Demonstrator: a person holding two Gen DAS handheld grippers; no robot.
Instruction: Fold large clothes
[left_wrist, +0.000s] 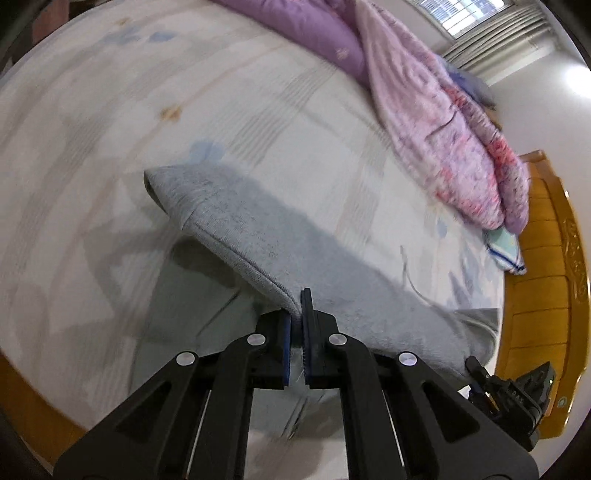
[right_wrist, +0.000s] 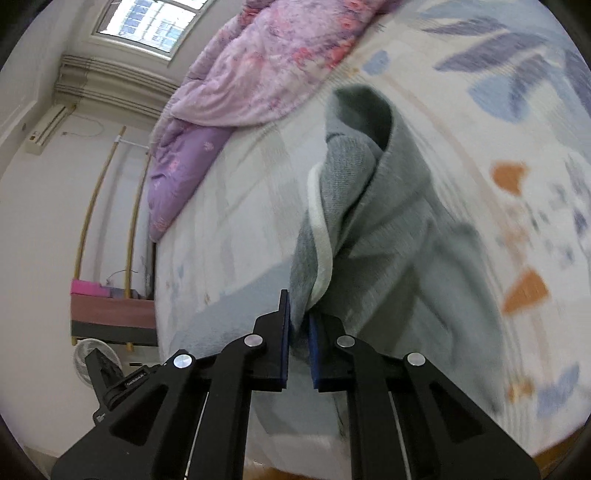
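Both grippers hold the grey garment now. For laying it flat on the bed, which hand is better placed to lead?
Probably the left. The left gripper pinches a flat hemmed edge of the grey garment, stretched straight. The right gripper holds a bunched, twisted part.

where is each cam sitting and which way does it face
Left wrist: on the left tool, facing down across the bed; its fingers pinch the grey garment.
Right wrist: on the right tool, facing the window; fingers clamp bunched grey cloth.
Shared: garment, bed, pink quilt; each glimpses the other tool.
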